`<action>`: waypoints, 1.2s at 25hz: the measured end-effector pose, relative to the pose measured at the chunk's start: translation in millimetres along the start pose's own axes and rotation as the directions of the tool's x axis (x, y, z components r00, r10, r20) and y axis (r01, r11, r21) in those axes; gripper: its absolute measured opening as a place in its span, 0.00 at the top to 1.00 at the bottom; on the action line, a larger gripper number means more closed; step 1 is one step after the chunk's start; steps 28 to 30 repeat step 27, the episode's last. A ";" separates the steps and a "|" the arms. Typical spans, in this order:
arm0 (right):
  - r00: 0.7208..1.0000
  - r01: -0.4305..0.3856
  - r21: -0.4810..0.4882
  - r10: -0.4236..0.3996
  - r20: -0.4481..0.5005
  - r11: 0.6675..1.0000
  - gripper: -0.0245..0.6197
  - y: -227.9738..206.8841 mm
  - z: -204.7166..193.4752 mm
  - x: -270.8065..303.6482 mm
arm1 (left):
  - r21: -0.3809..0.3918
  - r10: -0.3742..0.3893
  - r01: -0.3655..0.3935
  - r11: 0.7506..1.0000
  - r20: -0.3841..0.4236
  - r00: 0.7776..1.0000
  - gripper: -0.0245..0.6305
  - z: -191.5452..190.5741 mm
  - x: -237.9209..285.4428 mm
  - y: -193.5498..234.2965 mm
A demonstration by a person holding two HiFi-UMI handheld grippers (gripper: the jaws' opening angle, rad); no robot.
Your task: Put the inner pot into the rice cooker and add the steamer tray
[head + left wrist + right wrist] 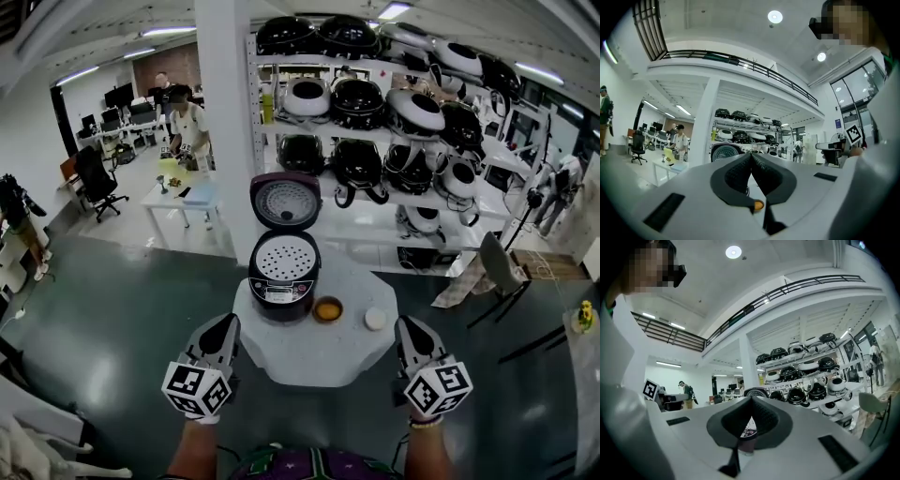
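One dark rice cooker stands at the far left of a small white table, its lid swung up and back. A pale, perforated steamer tray fills its mouth, and the inner pot cannot be seen beneath it. Just right of the cooker sits a small bowl with yellow-orange contents. Further right, apart from it, lies a small white round object.

The left gripper and the right gripper hover at the table's near corners, clear of everything on it. Each has its jaws pressed together with nothing between them.

The floor around the table is dark, glossy grey-green. Behind the table rises a white pillar, and beside it is white shelving crowded with black and white rice cookers. At the far left a person stands at a white desk near a black office chair. A grey chair stands at the right.
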State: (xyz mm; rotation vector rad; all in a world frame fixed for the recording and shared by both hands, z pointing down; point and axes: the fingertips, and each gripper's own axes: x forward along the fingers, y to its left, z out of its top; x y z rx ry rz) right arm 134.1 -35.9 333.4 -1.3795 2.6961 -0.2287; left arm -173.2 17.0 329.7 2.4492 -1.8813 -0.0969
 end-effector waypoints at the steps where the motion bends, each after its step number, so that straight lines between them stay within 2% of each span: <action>1: 1.000 0.003 0.012 -0.003 0.001 1.000 0.95 4.2 -1.7 1.7 | 0.003 -0.001 0.001 1.000 -0.006 1.000 0.93 -1.9 -1.8 2.8; 14: 0.999 0.028 -0.009 -0.029 -0.036 1.000 0.97 30.7 -6.3 12.4 | -0.005 0.008 -0.009 1.000 -0.036 0.999 0.93 -11.3 -16.0 28.1; 30: 0.997 0.015 -0.042 -0.018 -0.078 0.999 0.97 37.8 -18.4 12.3 | -0.021 0.010 -0.011 1.000 -0.050 0.999 0.93 -21.4 -15.6 27.0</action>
